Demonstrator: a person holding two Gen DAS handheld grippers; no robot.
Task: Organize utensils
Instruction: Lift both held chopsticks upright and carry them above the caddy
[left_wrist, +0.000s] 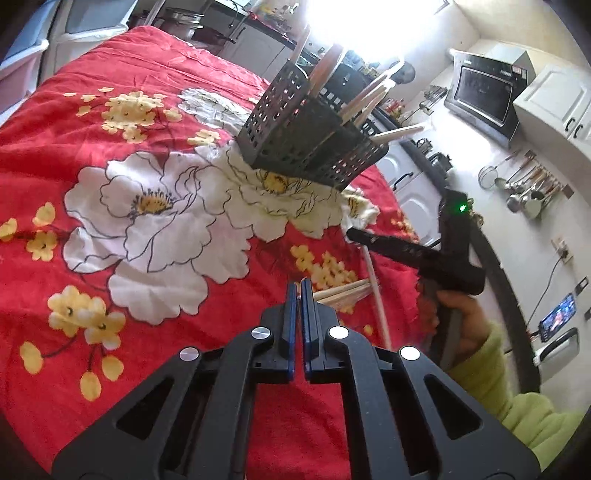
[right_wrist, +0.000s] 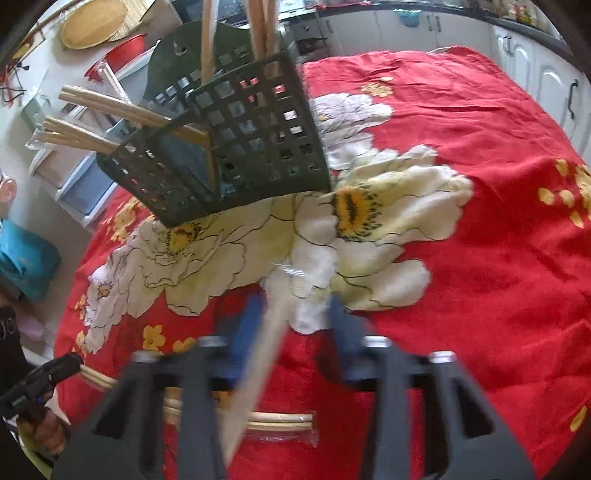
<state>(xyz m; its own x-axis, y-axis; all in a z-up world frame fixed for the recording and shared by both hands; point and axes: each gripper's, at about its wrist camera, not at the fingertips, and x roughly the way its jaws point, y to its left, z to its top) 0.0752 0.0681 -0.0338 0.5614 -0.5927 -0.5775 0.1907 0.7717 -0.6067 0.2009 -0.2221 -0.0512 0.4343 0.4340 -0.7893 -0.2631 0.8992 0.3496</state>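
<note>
Because the left hand-held gripper (left_wrist: 300, 291) has its jaws drawn all but together right at one end of the wrapped pair of chopsticks (left_wrist: 343, 291), the likeliest slip on that side is a pinch that catches only the clear wrapper. The sticks could then slide out or swing once lifted. Whether the pads have any hold on the pair cannot be told. Further right, the pale stick (right_wrist: 258, 362) lies slanted between the jaws of the right hand-held gripper (right_wrist: 295, 306). In that gripper's own blurred view the jaws stand apart, the stick close to one finger and clear of the other. A squeeze so far off centre could roll it, tip it, or push it into the red flowered cloth (left_wrist: 147, 110) that covers the desk.

The chopsticks lie along the near edge of the desk, just to the right of the left fingertips. The pale stick crosses above them and runs back under the right hand-held gripper. The dark perforated caddy (left_wrist: 306, 147), already bristling with wooden handles, stands towards the far edge, well beyond both grippers, with open cloth between.
</note>
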